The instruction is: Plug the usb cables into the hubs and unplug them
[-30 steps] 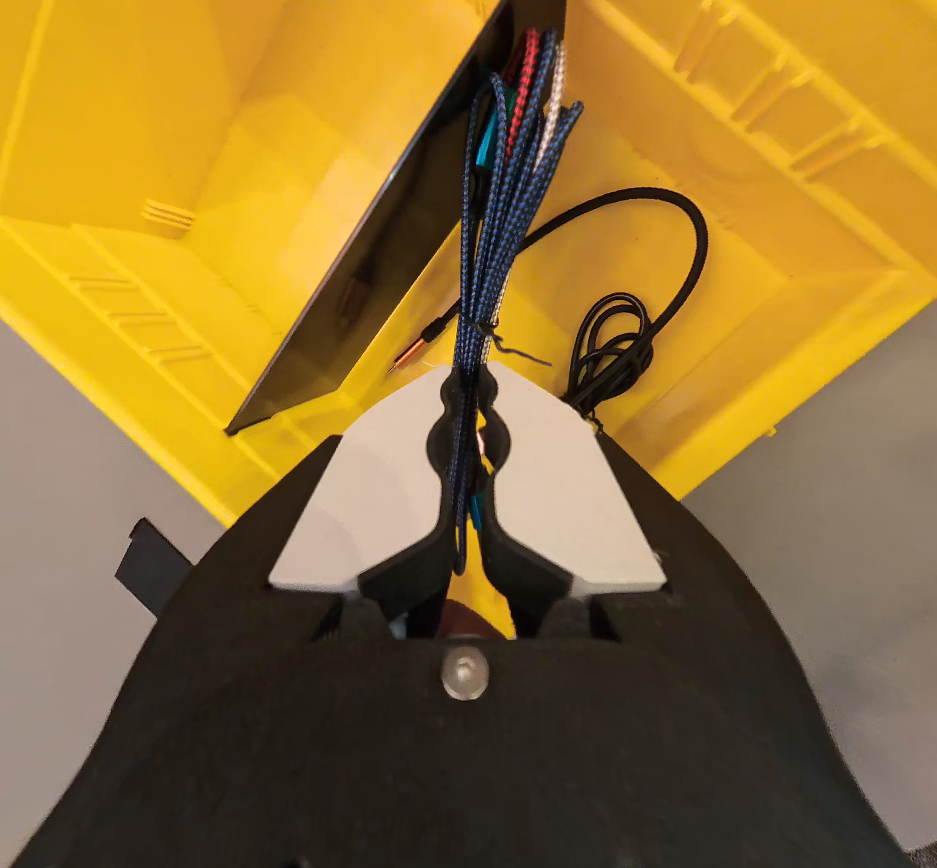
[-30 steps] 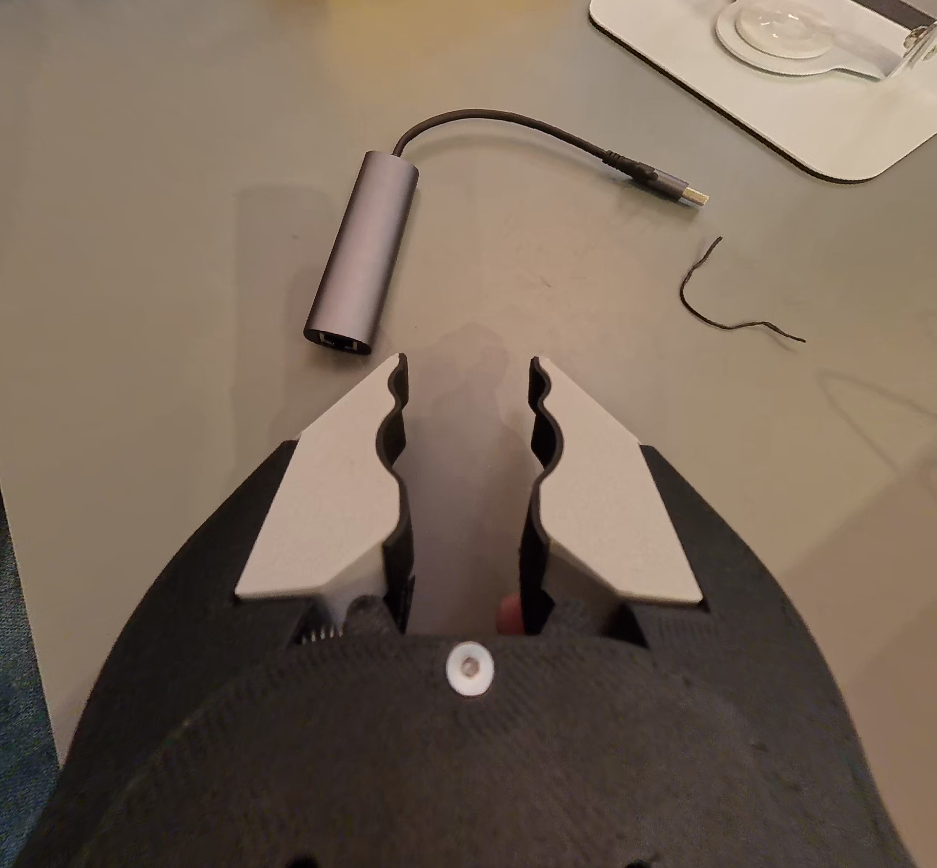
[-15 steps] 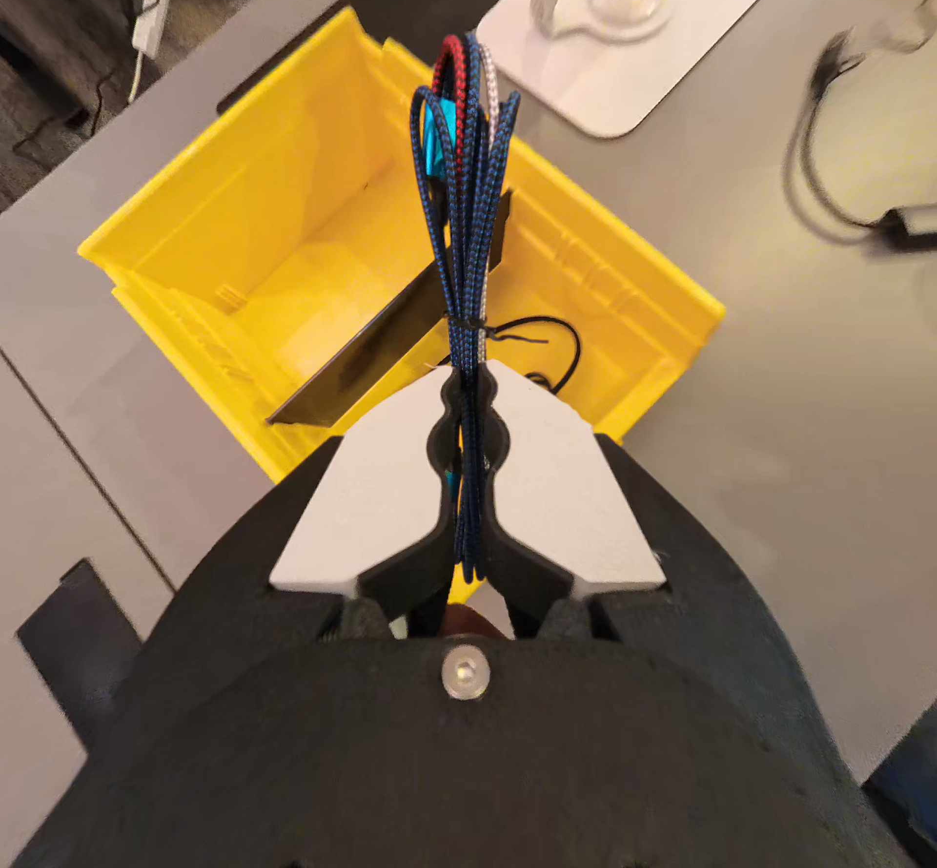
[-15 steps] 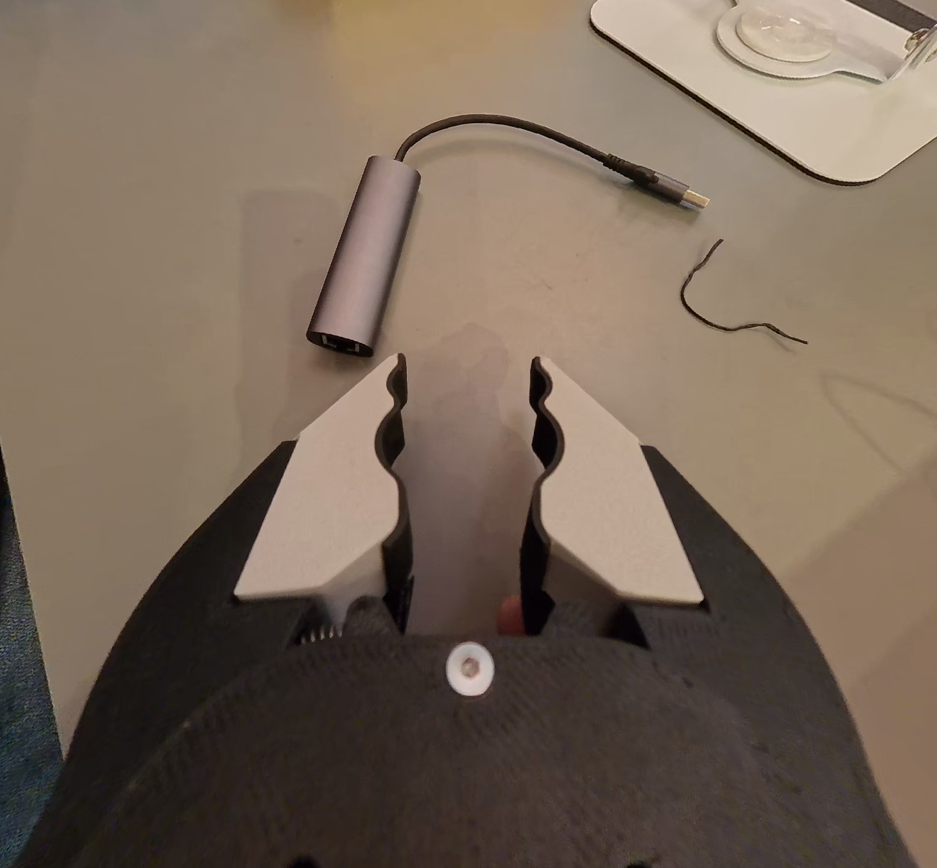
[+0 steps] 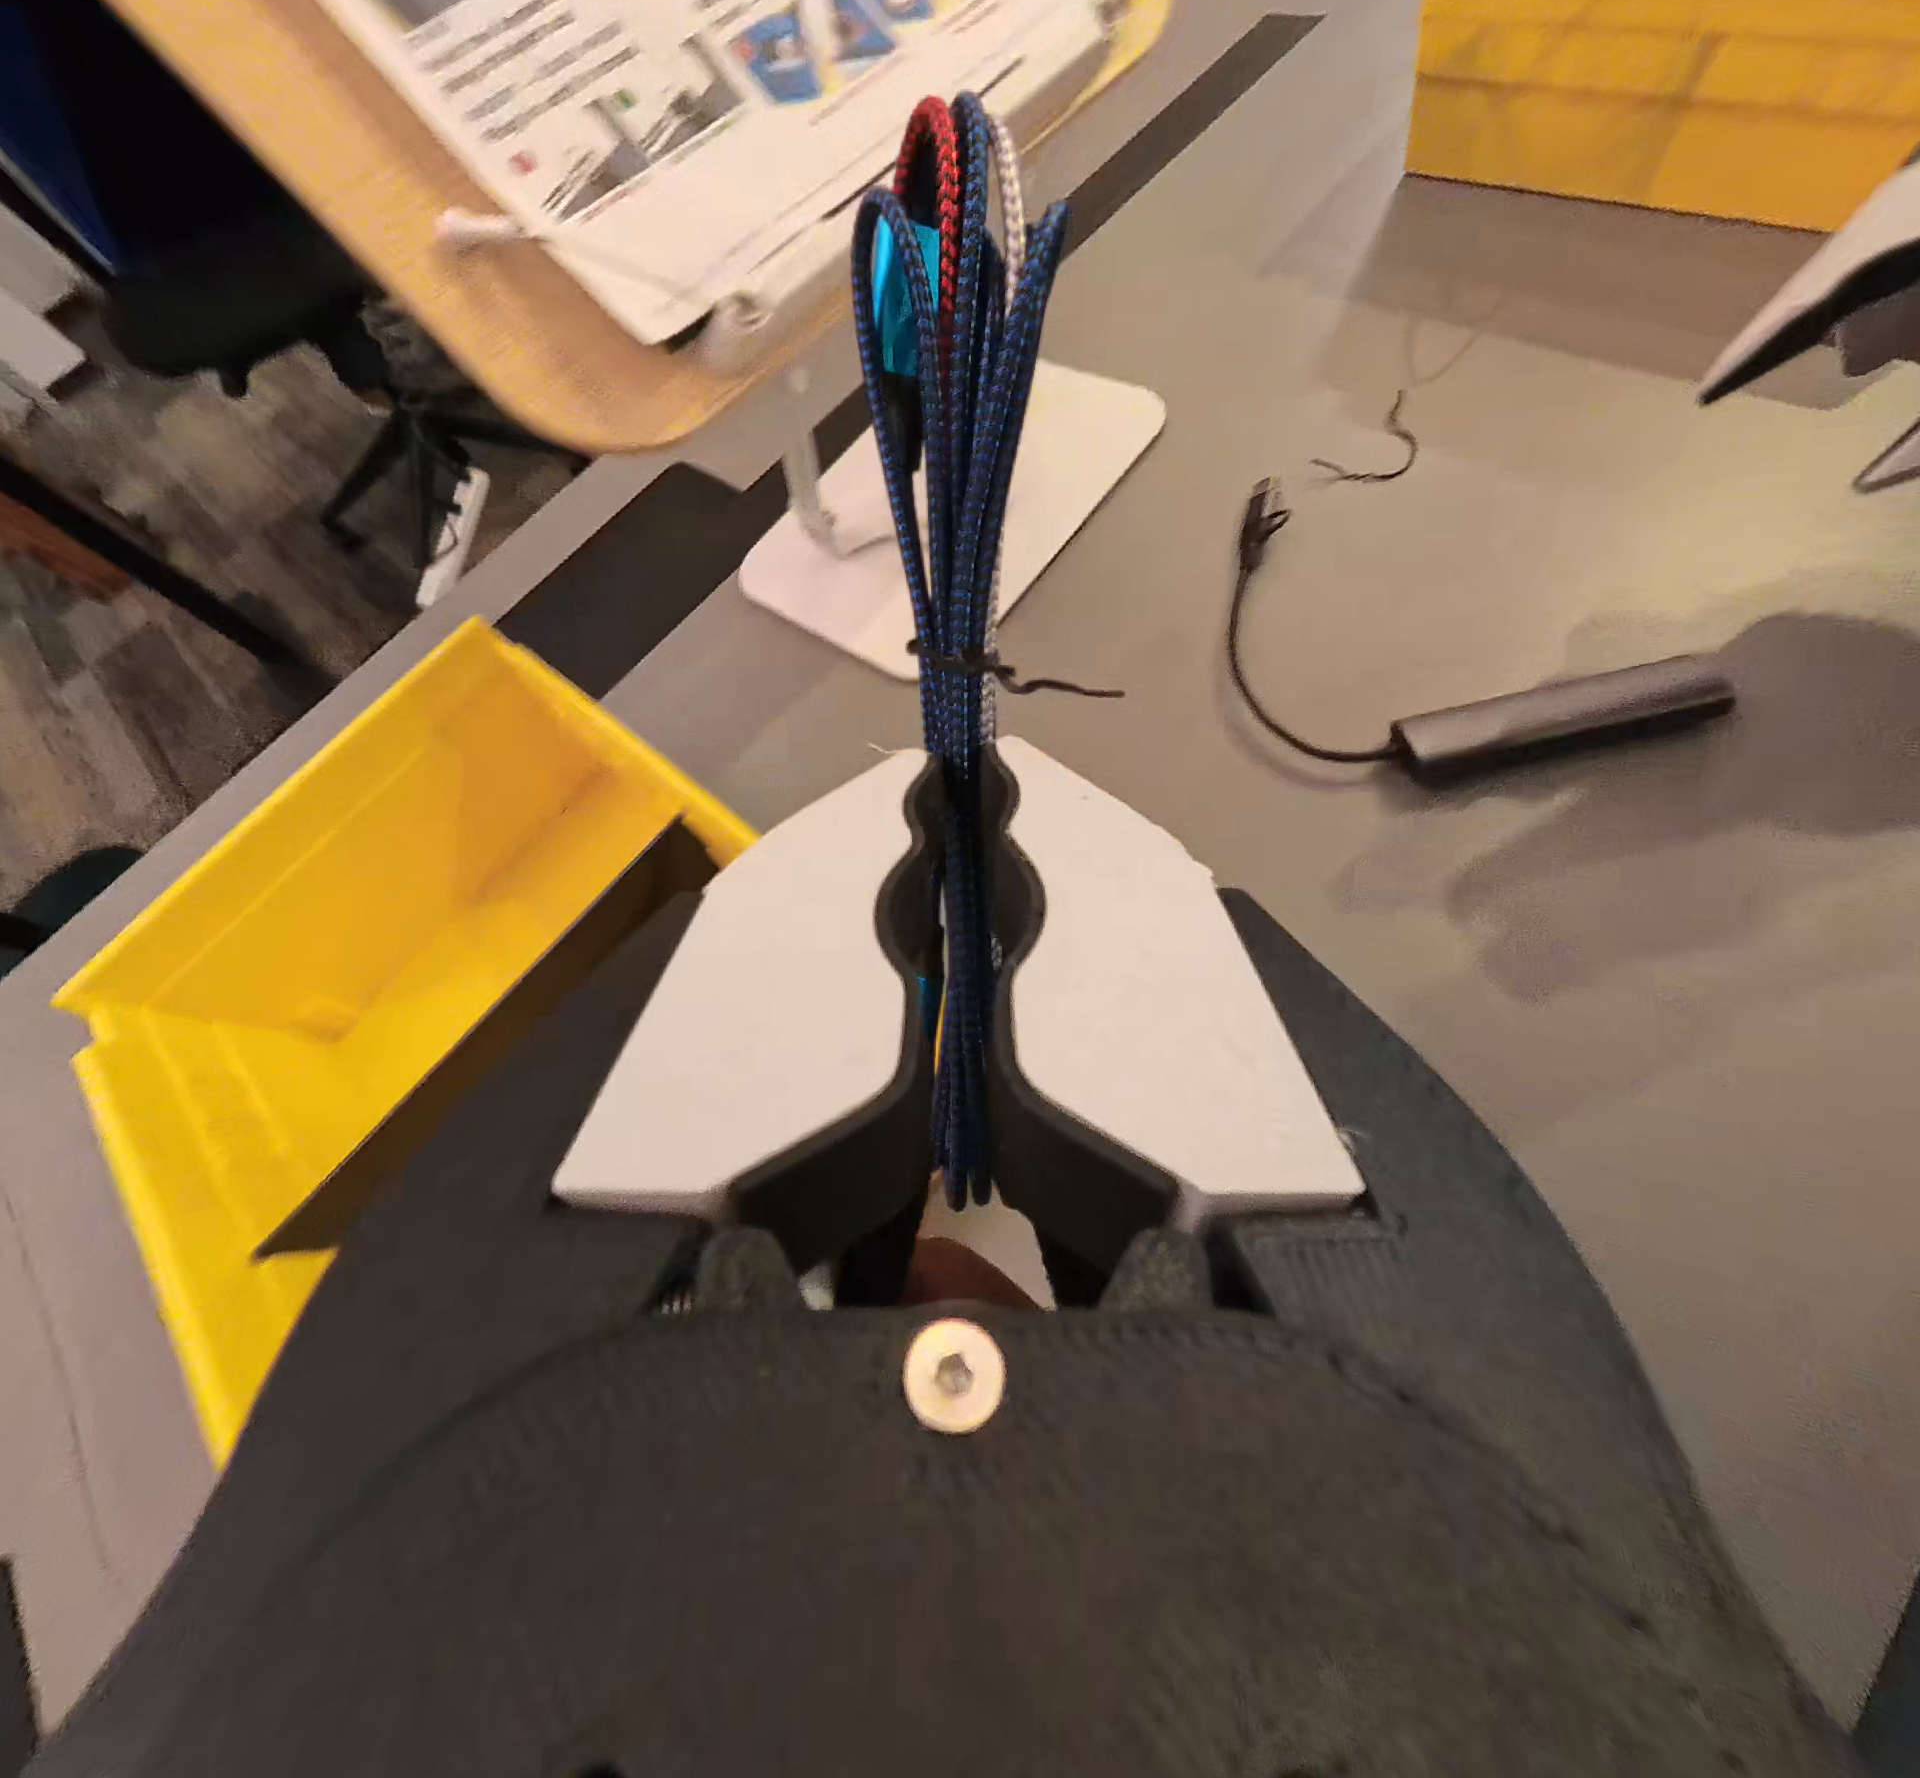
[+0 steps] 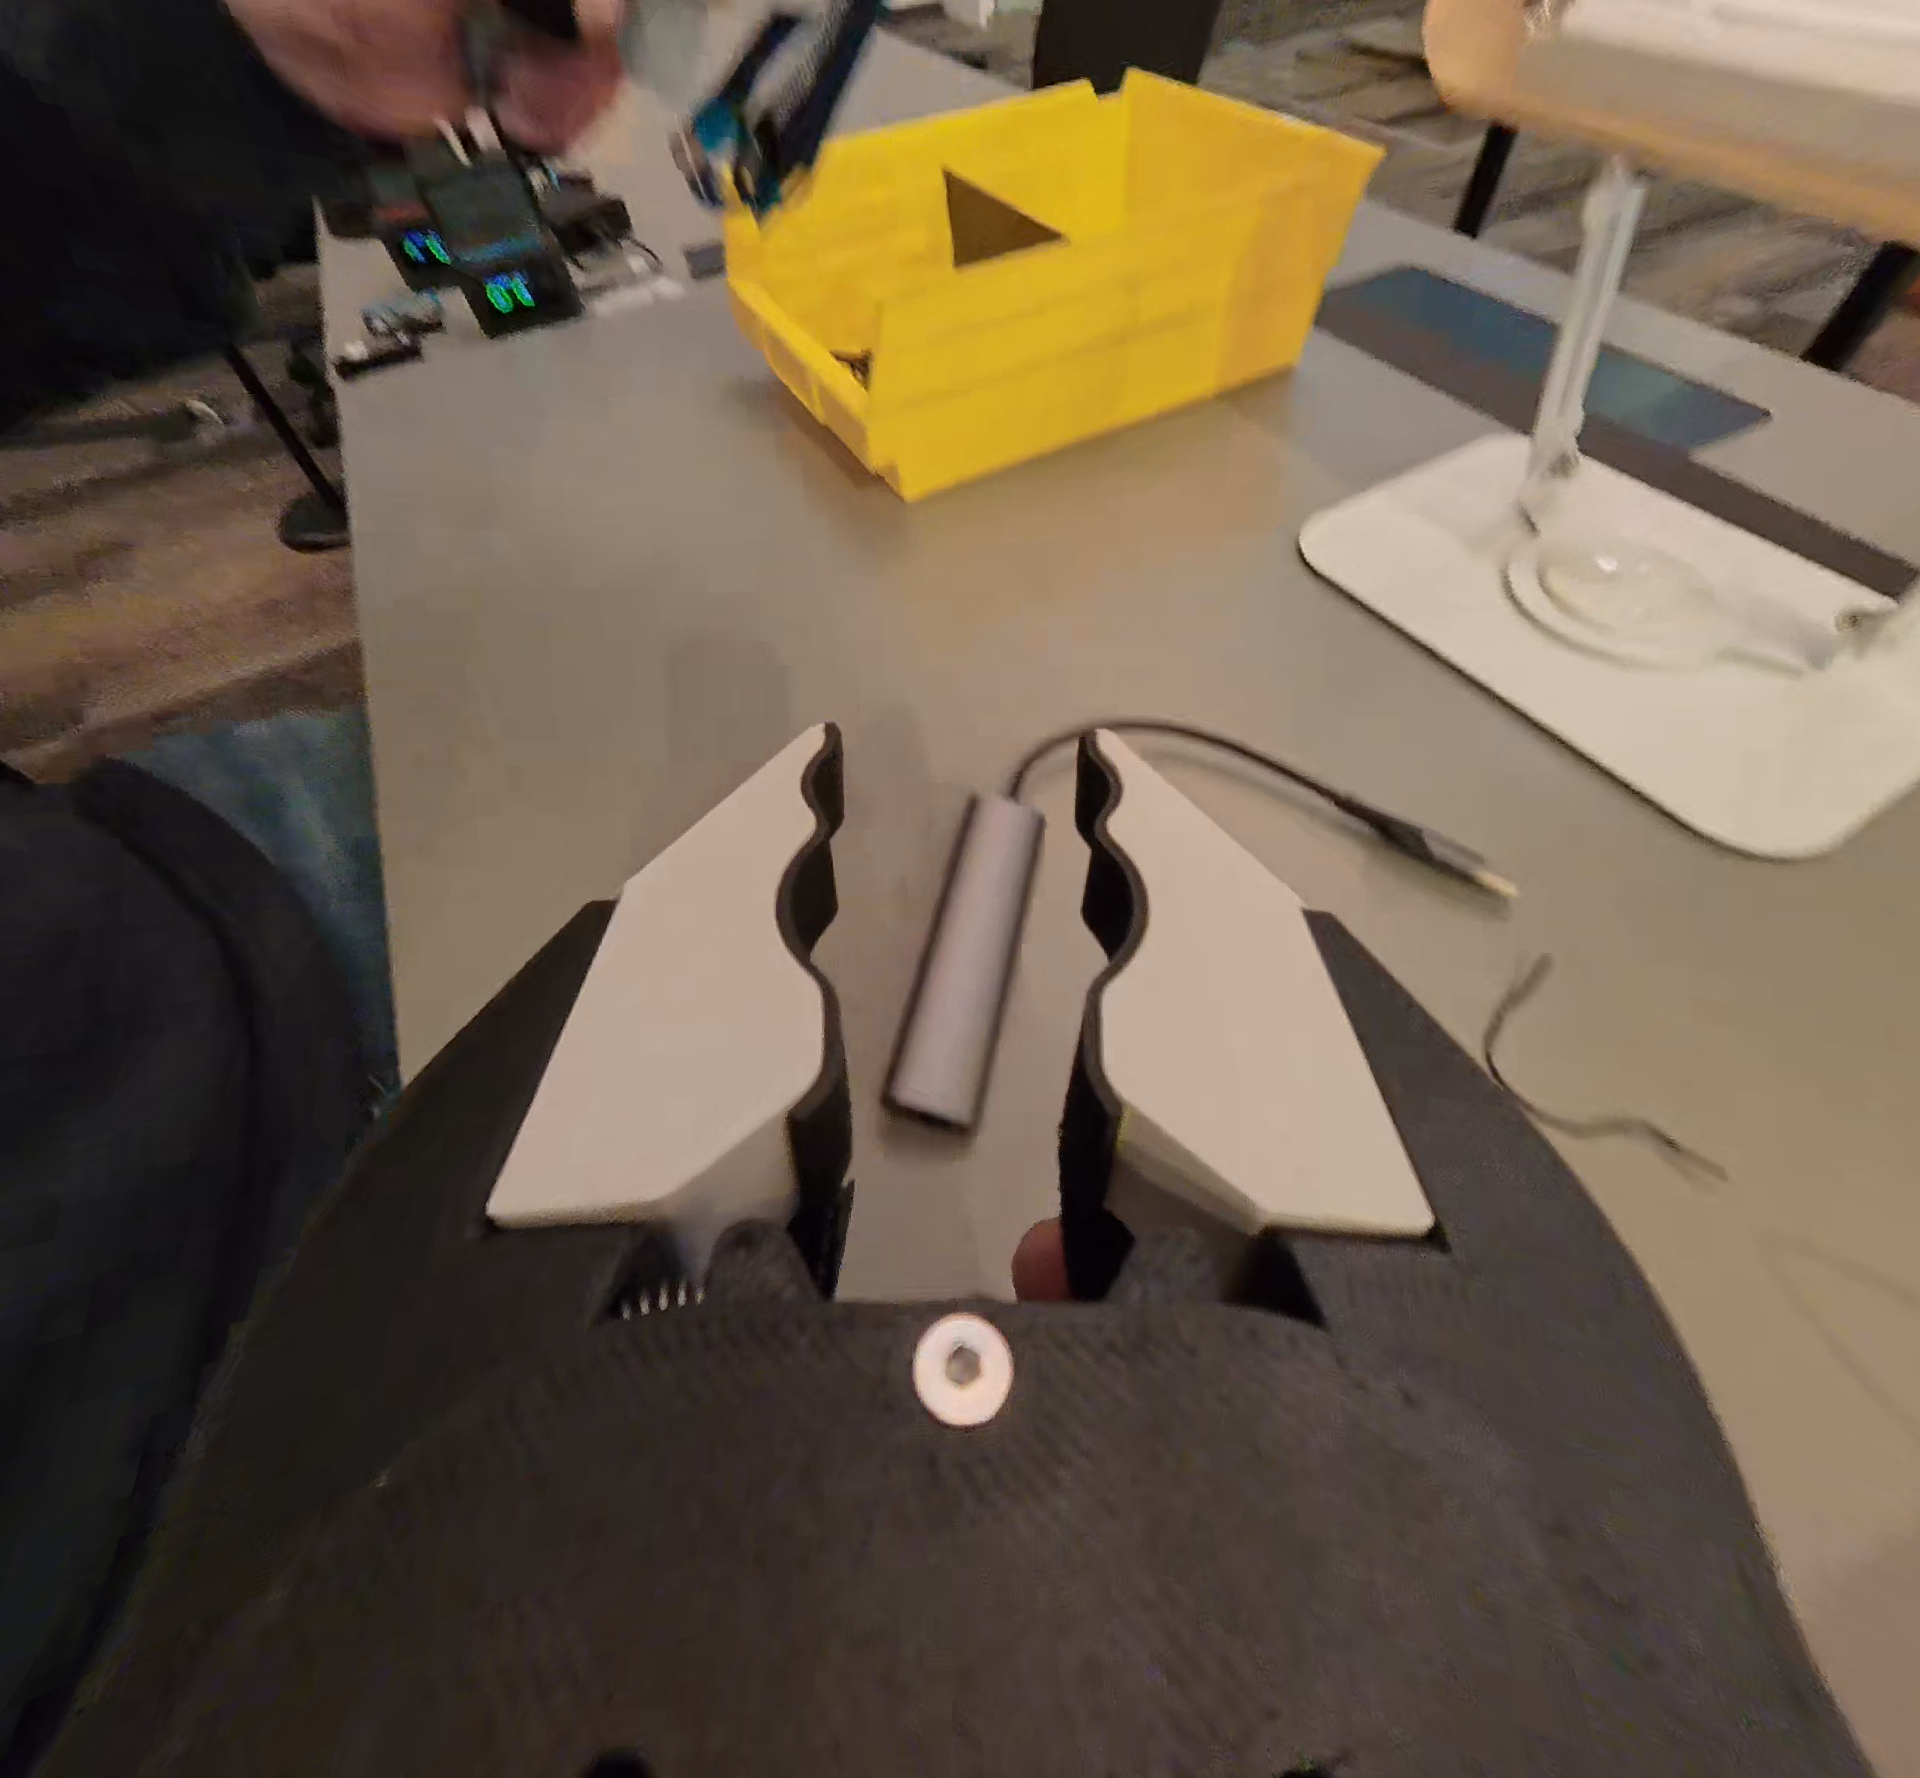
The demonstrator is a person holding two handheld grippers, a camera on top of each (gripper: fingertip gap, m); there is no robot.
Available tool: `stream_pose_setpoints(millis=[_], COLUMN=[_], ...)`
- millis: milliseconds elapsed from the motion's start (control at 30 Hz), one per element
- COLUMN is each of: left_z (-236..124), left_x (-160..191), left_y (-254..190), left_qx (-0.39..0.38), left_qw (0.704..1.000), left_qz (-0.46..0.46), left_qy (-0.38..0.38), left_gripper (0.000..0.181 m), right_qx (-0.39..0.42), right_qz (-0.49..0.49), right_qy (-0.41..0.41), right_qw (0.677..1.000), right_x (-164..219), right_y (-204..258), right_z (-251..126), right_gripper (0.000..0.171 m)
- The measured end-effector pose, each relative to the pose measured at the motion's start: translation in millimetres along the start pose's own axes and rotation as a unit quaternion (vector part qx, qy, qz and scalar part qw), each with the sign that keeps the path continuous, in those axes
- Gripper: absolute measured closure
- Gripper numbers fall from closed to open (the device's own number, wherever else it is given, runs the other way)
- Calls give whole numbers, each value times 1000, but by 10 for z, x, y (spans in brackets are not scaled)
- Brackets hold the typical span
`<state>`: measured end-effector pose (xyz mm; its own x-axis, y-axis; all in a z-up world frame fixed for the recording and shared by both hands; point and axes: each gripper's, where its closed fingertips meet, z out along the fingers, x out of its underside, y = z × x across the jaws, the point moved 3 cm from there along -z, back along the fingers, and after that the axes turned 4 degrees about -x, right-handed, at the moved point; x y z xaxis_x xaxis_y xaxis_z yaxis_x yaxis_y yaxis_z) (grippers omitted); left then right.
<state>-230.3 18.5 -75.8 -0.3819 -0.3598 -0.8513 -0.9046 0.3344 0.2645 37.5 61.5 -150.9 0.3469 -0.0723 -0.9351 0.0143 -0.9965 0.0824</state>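
Braided blue cables [image 5: 961, 502], tied into a bundle with a black tie [image 5: 961, 666], stand up out of the left tool [image 5: 961, 897], which is clenched on their lower part; red and white strands and a turquoise plug [image 5: 896, 305] show near the top loops. That tool is held in the air above the grey bench [image 5: 1558, 1001], just beside the yellow bin [image 5: 312, 918]. The right tool [image 6: 956, 907] hangs released over the bench, with the grey hub [image 6: 966, 959] lying flat in the gap between its fingers, seemingly below them and not touched. The hub's own lead [image 6: 1299, 793] curls off to the right and ends in a free plug, near the white stand base [image 6: 1714, 752]. A loose black tie [image 6: 1558, 1063] lies on the bench to the right. As I judge it, nothing is plugged yet, and the trouble ahead is the bundle: while tied, no single plug can be presented squarely to a port, and the gripped loops may slide or twist as they are carried across. The hub is light and smooth, so a closing grip that lands off-centre could push it along the bench or spin it. Its trailing lead could also snag on a finger and drag the hub askew. Motion blur leaves the port end unclear.
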Motion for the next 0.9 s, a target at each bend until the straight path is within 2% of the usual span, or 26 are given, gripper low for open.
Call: stream_pose_setpoints(millis=[100, 233, 300, 400, 467, 500, 533, 700, 900], left_z=[157, 367, 452, 589, 650, 669, 686, 673, 503], left_x=[-101, -211, -258, -230, -218, -220, -224, -215, -230], left_y=[-412, -912, -1095, -1338, -1458, -1490, -1529, -1621, -1359], left_qx=[-15, -15, -21, -30, -33, -42, -47, -2, 83], left_qw=[998, 995, 993, 988, 985, 982, 979, 977, 991], left_qz=[53, 92, 105, 147, 166, 179, 192, 207, 87], left_qy=[-15, -39, -58, -47, -45, -45, -47, -47, -64], left_gripper=[176, 176, 176, 176, 176, 175, 176, 173, 143], right_qx=[-24, -77, -81, -103, -113, -113, -114, -132, -227], right_qz=[20, 111, 152, 185, 197, 192, 183, 147, 79], right_qy=[-37, -100, -130, -154, -166, -166, -164, -148, -117], right_qw=[999, 986, 976, 965, 960, 961, 963, 969, 964], right_x=[-288, -557, -625, -685, -713, -709, -708, -708, -814], right_y=[97, 95, -9, -77, -99, -110, -122, -167, -11], right_z=[162, 394, 467, 531, 546, 553, 555, 550, 489], right_gripper=[121, 105, 111, 110, 123, 140, 149, 162, 164])
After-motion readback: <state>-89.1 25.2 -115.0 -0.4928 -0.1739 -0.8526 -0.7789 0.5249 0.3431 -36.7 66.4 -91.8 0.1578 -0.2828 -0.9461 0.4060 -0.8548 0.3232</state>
